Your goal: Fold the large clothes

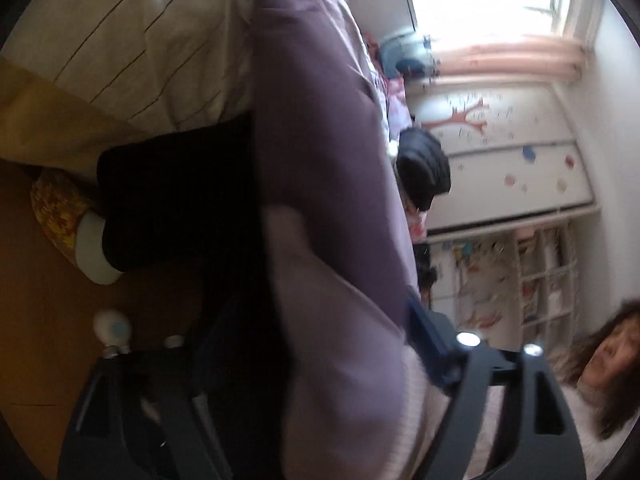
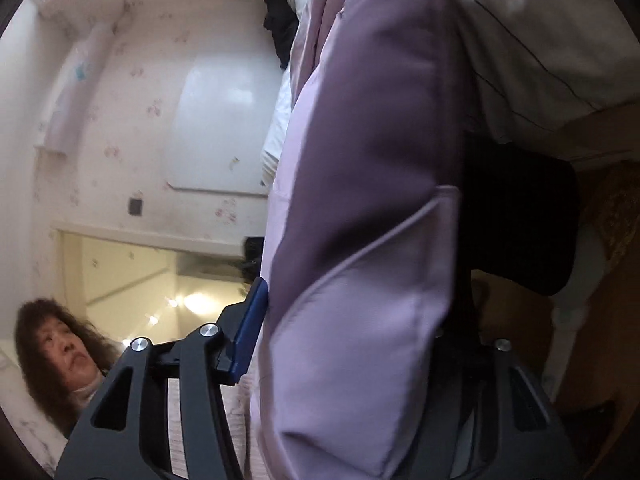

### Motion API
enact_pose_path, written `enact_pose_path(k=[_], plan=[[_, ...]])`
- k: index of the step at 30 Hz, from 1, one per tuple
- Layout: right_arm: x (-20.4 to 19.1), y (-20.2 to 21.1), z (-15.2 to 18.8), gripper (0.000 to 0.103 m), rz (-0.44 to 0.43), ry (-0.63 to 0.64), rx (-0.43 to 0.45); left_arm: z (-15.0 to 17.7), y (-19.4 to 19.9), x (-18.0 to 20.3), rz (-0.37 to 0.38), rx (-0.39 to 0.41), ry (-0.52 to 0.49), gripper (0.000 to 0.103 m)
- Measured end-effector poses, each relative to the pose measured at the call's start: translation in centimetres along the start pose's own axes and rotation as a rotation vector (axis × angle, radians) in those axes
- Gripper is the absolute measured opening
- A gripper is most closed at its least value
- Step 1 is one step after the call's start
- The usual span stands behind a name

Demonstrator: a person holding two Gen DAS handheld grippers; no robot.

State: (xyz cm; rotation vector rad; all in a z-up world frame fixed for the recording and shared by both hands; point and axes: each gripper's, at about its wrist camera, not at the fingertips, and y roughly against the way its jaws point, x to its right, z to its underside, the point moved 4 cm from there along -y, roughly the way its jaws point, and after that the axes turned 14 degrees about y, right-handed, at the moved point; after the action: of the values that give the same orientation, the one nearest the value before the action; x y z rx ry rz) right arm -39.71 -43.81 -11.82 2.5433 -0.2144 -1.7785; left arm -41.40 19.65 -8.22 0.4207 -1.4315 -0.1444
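Observation:
A thick lilac and purple padded garment [image 1: 320, 120] [image 2: 380, 120] runs from the bed toward both cameras. Both grippers are rolled onto their sides. In the left wrist view the garment fills the wide gap of my left gripper [image 1: 320, 312]. The blue pad [image 1: 424, 340] lies against its upper face and the other finger is lost in shadow beneath. In the right wrist view my right gripper [image 2: 356, 308] holds a fold of the same garment. Its blue pad [image 2: 248, 340] touches the cloth, and the cloth hides the other finger.
A cream striped bedspread [image 1: 140, 40] [image 2: 540, 40] hangs down the bed's side. A leg in black trousers [image 1: 172, 200] with a yellow slipper [image 1: 56, 208] stands on the wooden floor [image 1: 40, 320]. The person's head [image 1: 600, 360] [image 2: 52, 352] is close behind. A decorated wardrobe [image 1: 500, 140] and a shelf [image 1: 540, 272] stand beyond.

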Motion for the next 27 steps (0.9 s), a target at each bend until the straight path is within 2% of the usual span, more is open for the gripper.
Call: enact_pose_path(k=[3,4,5,6,8,10,15,17,22,27], plan=[[-1.1,-0.2,-0.3,0.053,-0.027,0.053,0.054,-0.5,-1.6,1.6,0.021,-0.008,-0.031,0.082],[-1.6,-0.1,-0.6,0.053,-0.034,0.081,0.075,-0.5,-2.1,2.6,0.020,-0.001,-0.048,0.079],[-2.3,0.0,-0.7,0.050,-0.033,0.106,0.090,-0.3,-2.5,3.3,0.026,0.002,-0.058,0.061],[-3.1,0.1,-0.9,0.043,-0.040,0.139,0.111,-0.1,-2.2,4.3,0.020,0.006,-0.076,0.052],[-4.5,0.6,-1.3,0.039,-0.068,0.179,0.156,0.5,-2.0,6.4,-0.005,0.039,-0.123,0.031],[-5.8,1.2,-1.8,0.039,-0.103,0.218,0.199,1.0,-1.0,8.9,0.018,0.085,-0.173,0.025],[-8.1,1.9,-3.3,0.039,-0.216,0.264,0.302,0.9,1.1,12.6,0.074,0.171,-0.237,0.022],[-7.6,2.1,-3.4,0.039,-0.208,0.257,0.296,0.4,1.4,12.2,0.080,0.170,-0.226,0.021],[-6.1,2.3,-2.5,0.039,-0.203,0.210,0.290,-0.7,2.2,7.6,0.136,0.157,-0.106,0.020],[-7.4,2.7,-4.7,0.039,-0.268,0.237,0.363,-1.9,3.1,10.5,0.221,0.237,-0.113,0.020]])
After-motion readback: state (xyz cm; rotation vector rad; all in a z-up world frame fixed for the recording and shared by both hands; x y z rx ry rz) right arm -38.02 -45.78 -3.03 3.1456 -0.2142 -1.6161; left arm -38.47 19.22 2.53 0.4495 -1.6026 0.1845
